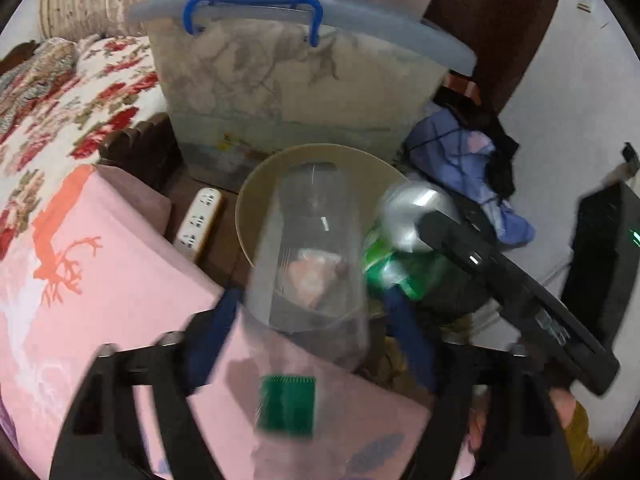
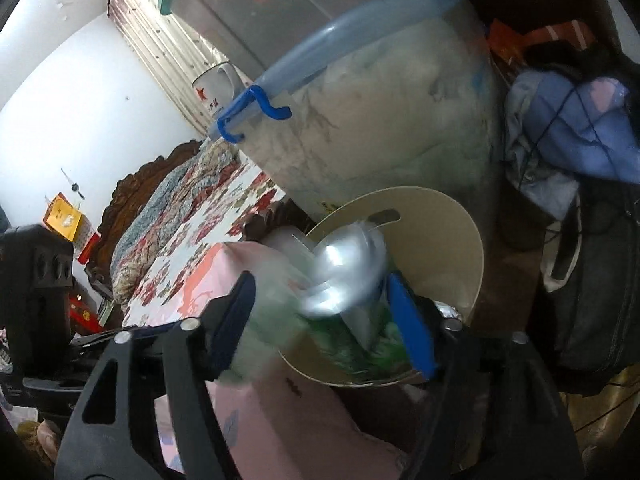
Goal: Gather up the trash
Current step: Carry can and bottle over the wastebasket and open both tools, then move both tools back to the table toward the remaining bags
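Note:
My left gripper is shut on a clear plastic cup with crumpled pinkish trash inside, held over a beige bin. My right gripper is shut on a green and silver plastic wrapper, held over the same beige bin. In the left wrist view the wrapper and the right gripper's black body are just right of the cup. Motion blur smears both items.
A large translucent storage box with a blue lid and handle stands behind the bin. A pink box is left of the bin, with a white power strip between. Blue clothes lie at right. A floral bedspread is at left.

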`<state>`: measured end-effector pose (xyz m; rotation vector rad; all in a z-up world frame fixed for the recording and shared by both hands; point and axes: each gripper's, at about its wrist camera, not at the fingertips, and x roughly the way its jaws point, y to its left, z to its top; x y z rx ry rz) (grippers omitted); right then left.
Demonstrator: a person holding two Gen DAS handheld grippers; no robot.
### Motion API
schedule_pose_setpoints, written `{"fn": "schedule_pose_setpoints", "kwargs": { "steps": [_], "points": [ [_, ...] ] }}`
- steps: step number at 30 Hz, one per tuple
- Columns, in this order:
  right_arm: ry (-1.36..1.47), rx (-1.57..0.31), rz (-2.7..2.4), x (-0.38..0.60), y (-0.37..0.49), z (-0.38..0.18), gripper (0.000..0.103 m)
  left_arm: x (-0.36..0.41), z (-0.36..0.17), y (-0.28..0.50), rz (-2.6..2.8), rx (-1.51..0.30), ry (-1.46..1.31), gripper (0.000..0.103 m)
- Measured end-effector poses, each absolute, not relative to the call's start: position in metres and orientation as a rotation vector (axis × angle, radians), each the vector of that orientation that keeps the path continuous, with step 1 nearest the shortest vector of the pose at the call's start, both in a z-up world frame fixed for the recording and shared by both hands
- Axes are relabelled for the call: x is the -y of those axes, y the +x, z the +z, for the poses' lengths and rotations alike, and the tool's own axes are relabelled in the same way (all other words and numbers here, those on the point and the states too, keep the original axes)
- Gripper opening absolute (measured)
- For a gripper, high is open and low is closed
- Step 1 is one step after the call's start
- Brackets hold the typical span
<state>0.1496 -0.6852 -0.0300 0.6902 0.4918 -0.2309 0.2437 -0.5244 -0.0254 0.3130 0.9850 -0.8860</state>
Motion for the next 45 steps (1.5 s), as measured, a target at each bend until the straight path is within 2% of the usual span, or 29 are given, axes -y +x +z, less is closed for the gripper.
{"fn": "schedule_pose_setpoints", "kwargs": {
  "steps": [5,10,16,23,28,32,38,42,43,44,45],
  "points": [
    [0.679,-0.465,-0.233,0.673,0.139,-0.025,0.07,0.51,-0.002,0.242,-0.883,-0.945,0.238,0.08],
    [0.694,-0.45,-0.189,0.651,0.126,-0.02,0.07,0.453,0.03,0.215,-0.897,-0.869,0.177,0.08],
    [0.687,-0.488,-0.089,0.608,0.125,-0.018,0.07,0.324,0.037,0.195,-0.792,-0.864,0.064,0.08],
    [0.617,-0.618,0.073,0.525,0.151,-0.022,0.069,0.158,0.031,0.164,-0.525,-0.879,-0.066,0.08],
    [0.541,-0.771,0.202,0.455,0.174,-0.033,0.07,0.067,0.037,0.134,-0.38,-0.829,-0.167,0.08],
    [0.562,-0.821,0.253,0.427,0.179,-0.039,0.07,0.013,0.045,0.117,-0.27,-0.781,-0.191,0.08],
    [0.554,-0.877,0.205,0.406,0.177,-0.05,0.07,-0.041,0.033,0.108,-0.184,-0.778,-0.259,0.08],
    [0.493,-0.886,0.172,0.391,0.179,-0.051,0.074,-0.039,0.024,0.113,-0.213,-0.793,-0.261,0.08],
    [0.49,-0.888,0.173,0.389,0.18,-0.051,0.075,-0.034,0.023,0.114,-0.223,-0.792,-0.247,0.083],
    [0.483,-0.889,0.172,0.382,0.181,-0.051,0.077,-0.024,0.021,0.118,-0.238,-0.794,-0.227,0.09],
    [0.476,-0.891,0.173,0.378,0.182,-0.051,0.077,-0.015,0.021,0.122,-0.251,-0.794,-0.212,0.092]
  ]
}}
